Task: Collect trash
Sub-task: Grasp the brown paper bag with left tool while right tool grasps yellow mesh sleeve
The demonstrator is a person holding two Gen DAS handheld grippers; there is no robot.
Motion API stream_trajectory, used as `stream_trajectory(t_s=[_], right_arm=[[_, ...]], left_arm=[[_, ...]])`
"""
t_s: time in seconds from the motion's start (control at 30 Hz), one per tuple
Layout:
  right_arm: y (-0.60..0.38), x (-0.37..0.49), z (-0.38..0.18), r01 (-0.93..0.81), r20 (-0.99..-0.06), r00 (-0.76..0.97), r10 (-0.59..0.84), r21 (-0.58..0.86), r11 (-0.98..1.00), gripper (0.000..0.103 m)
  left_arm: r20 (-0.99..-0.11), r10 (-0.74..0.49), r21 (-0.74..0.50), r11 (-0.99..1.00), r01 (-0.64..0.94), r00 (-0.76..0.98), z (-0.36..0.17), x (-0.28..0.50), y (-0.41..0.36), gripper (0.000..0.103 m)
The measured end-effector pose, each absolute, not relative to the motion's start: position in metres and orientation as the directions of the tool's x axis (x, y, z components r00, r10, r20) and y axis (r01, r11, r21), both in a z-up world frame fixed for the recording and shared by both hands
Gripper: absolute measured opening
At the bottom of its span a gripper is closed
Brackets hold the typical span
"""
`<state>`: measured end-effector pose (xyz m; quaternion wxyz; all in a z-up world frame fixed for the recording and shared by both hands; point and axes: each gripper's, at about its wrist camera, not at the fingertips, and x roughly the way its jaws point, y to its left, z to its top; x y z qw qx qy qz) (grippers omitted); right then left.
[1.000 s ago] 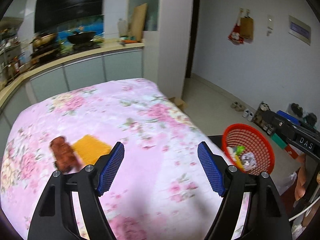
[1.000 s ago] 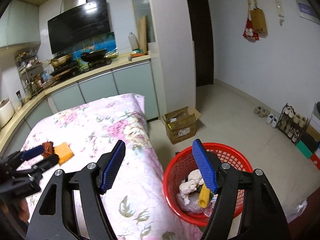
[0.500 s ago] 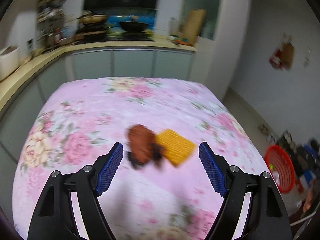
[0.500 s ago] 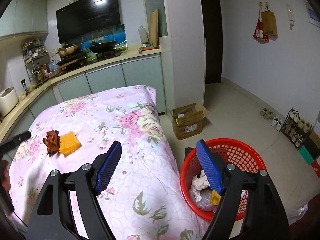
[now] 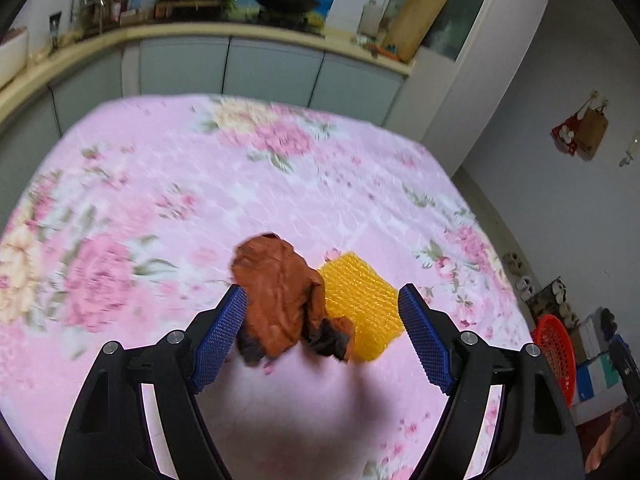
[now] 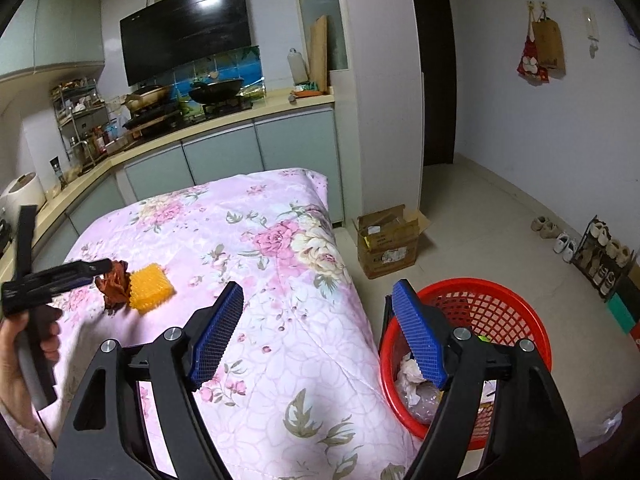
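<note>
Trash: brown wrapper (image 5: pixel 280 296), yellow pad (image 5: pixel 360 304) at three o'clock, newly framed between wide-open left gripper (image 5: pixel 322 330); ready for grasping.

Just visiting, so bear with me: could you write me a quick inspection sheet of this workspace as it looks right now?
Surface: table under a pink floral cloth.
Job's things: brown wrapper touching yellow pad on the cloth; red basket on the floor holds trash.
Clutter: cardboard box, shoes on the floor.
Grippers: left gripper open, straddling wrapper and pad; right gripper open, empty, beside the basket.
Cables: nothing seen.
Surroundings: kitchen counter with wok, dark doorway.
</note>
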<state>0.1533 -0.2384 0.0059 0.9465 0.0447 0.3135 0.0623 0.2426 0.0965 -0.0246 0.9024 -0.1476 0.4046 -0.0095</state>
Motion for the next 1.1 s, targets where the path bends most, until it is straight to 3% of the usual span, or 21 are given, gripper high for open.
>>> stream_trajectory(t_s=[0.2,0.27,0.47,0.7,1.1], right_arm=[[-0.243,0.158,-0.002,-0.067,-0.605,0.785,0.131,0.127,0.99,0.074],[-0.243,0.159,-0.004,-0.066,-0.611,0.781,0.131,0.127,0.99,0.074],[-0.232,0.158,-0.007,-0.092,-0.619,0.771,0.149,0.123,0.988,0.074],[-0.215,0.156,-0.006,-0.144,-0.611,0.768,0.192,0.127,0.981,0.074],[-0.123,0.197,-0.016,-0.391,-0.617,0.668,0.416,0.184,0.902,0.074]], left_arm=[[-0.751,-0.103,-0.225,0.969,-0.106,0.653,-0.046,0.253,0.087,0.071],[-0.749,-0.091,-0.206,0.973,-0.1,0.657,-0.046,0.25,0.088,0.05],[-0.734,-0.091,-0.203,0.975,-0.09,0.674,-0.043,0.239,0.094,0.03],[-0.7,-0.067,-0.195,0.976,-0.099,0.711,-0.028,0.215,0.103,0.027],[-0.654,-0.035,-0.236,0.959,-0.159,0.756,0.006,0.177,0.135,0.028]])
